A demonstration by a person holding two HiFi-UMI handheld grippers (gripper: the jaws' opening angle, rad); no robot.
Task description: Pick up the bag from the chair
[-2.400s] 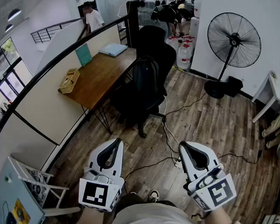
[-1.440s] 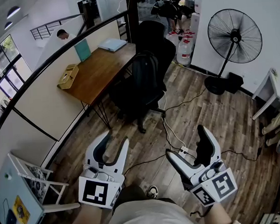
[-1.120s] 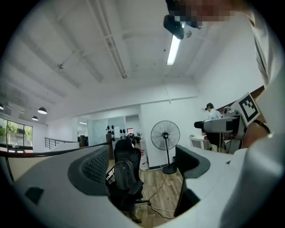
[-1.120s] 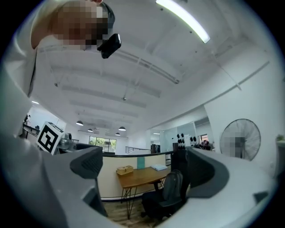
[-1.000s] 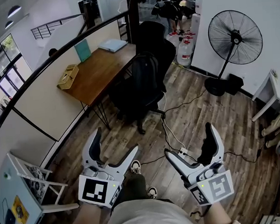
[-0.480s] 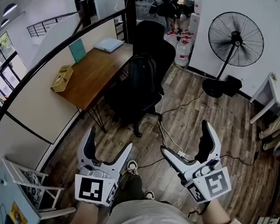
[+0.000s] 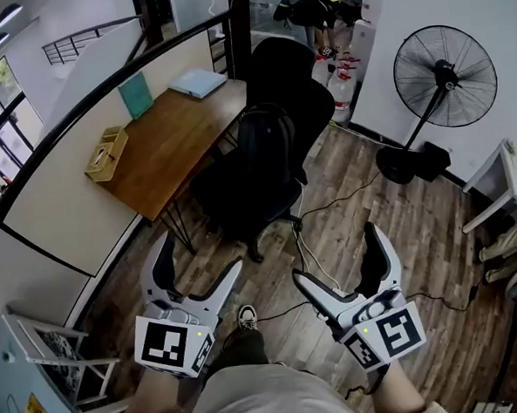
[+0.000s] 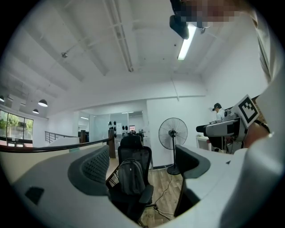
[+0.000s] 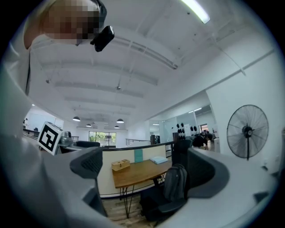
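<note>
bag (image 7: 268,145) sits upright on chair (image 7: 240,189) seat, against the backrest; chair just right of desk (image 7: 163,142); box (image 7: 103,155) at desk's left edge, book (image 7: 197,82) at its far end; fan (image 7: 444,78) well right of chair, by the wall; cable (image 7: 309,246) on floor between chair and right gripper (image 7: 334,253); left gripper (image 7: 200,255) beside it, both well short of chair

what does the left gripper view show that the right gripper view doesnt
Only the left gripper view shows the floor fan down to its stand and base, a cable on the floor and a person in a cap. Only the right gripper view shows the wooden desk with the yellow box on it. Both show the grey bag upright on the black chair and the fan's head; the left gripper and right gripper are each open and empty.
</note>
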